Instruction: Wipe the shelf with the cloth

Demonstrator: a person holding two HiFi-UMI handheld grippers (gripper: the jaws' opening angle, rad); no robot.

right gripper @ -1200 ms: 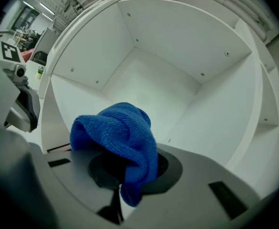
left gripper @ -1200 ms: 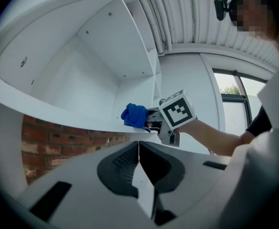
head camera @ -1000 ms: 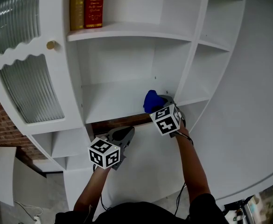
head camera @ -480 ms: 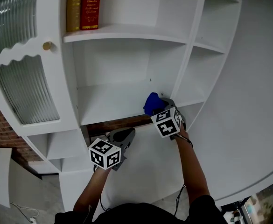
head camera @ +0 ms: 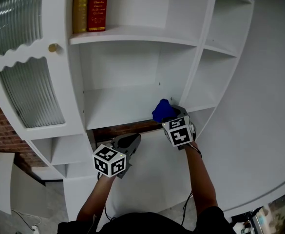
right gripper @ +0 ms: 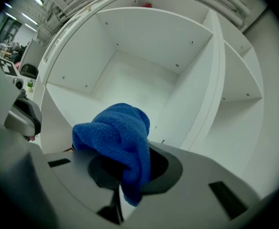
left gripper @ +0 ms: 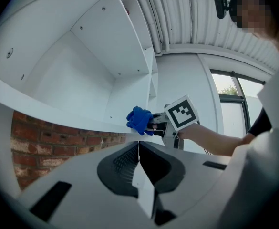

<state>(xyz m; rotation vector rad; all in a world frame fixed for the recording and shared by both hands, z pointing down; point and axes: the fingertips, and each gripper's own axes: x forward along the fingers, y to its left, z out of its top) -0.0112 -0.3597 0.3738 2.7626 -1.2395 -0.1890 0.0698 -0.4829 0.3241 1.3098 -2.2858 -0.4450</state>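
- Head view: your right gripper [head camera: 173, 115] pinches the bunched blue microfibre cloth [head camera: 162, 109] at the white shelf's [head camera: 118, 104] front right corner. Press it flat, then sweep toward the left edge. Two grippers, two upright books [head camera: 90, 6].
- Left gripper view: your left gripper [left gripper: 138, 155] is pressed together, empty, below the front edge.
- Right gripper view: one cloth [right gripper: 118, 136].

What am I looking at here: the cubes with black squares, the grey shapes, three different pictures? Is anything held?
No robot arm: a person holds a two-jaw gripper in each hand, and the marked cubes are parts of them. The head view looks down from the person's head at a white shelf. The other two cameras ride on the grippers, looking along their grey jaws. The right gripper is shut on a blue cloth at the shelf's front right. The left gripper hangs below the shelf edge, jaws together, holding nothing. Books stand one shelf higher.
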